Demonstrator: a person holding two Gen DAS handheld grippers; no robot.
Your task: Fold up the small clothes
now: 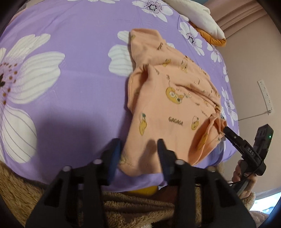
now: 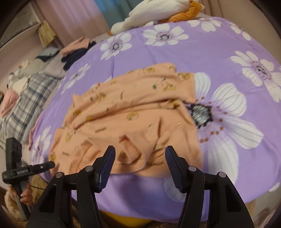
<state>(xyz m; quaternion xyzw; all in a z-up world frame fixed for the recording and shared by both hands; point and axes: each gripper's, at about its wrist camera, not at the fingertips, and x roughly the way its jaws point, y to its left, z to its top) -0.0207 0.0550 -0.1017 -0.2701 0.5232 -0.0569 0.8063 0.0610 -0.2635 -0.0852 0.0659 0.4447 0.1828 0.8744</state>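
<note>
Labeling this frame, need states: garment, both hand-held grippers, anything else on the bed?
orange garment: lying rumpled on the bed, partly folded over, near hem bunched.
left hand-held gripper: open, fingers either side of the garment's near corner, not pressing it.
right hand-held gripper: open, at the garment's near hem, holding nothing.
purple floral bedsheet: spread, mostly smooth.
white and orange plush: lying at the far edge.

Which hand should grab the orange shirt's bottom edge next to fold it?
Probably the left. The left gripper has its open jaws astride the orange shirt at its near corner; the right gripper hovers short of the hem.
</note>
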